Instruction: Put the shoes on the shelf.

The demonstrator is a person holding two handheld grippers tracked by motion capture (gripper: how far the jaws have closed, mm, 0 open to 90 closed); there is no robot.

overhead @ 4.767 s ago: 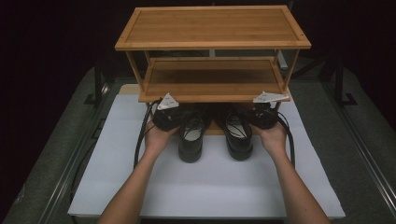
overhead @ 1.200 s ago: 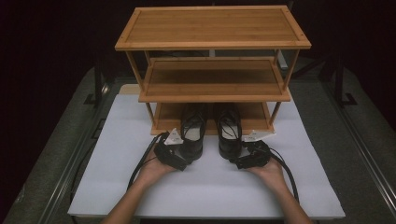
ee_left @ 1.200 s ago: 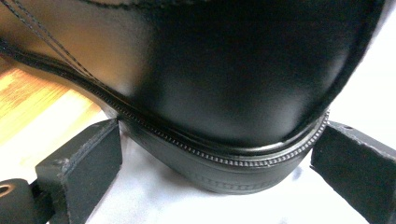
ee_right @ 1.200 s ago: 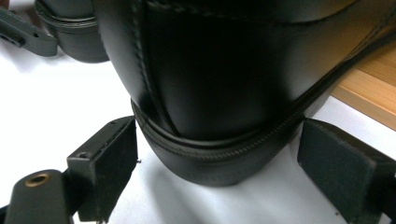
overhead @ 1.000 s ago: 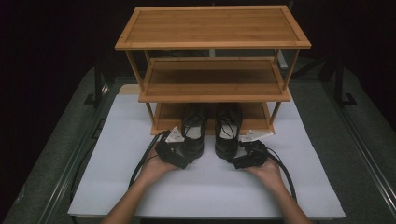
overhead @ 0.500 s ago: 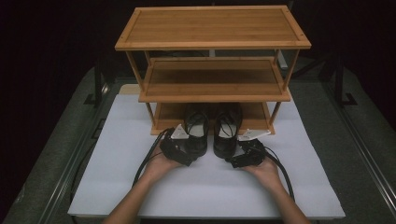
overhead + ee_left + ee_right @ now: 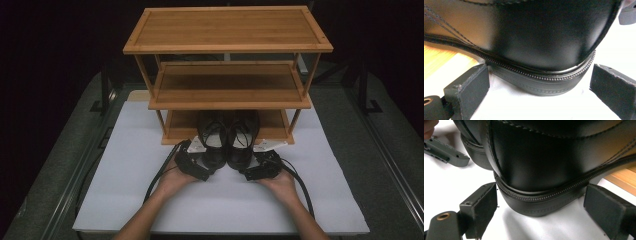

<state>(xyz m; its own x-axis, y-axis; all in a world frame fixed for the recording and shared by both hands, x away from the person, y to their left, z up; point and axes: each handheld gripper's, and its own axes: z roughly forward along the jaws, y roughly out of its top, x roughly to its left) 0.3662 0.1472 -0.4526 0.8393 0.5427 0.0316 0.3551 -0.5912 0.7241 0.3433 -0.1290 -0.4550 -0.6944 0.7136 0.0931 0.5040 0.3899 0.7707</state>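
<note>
Side by side, two glossy black leather lace-up shoes, left shoe point(image 7: 214, 142) and right shoe point(image 7: 241, 141), rest toes-first on the bamboo rack point(image 7: 227, 30)'s bottom shelf, stitched-welt heels over the white mat point(image 7: 125, 165), each between the wide-open jaws of left gripper point(image 7: 202, 170) and right gripper point(image 7: 250, 172).

A white sheet point(image 7: 130, 185) covers the table point(image 7: 380, 165); the bamboo rack point(image 7: 227, 47) stands on it, two black shoes point(image 7: 227, 142) apparently half on its bottom shelf.
</note>
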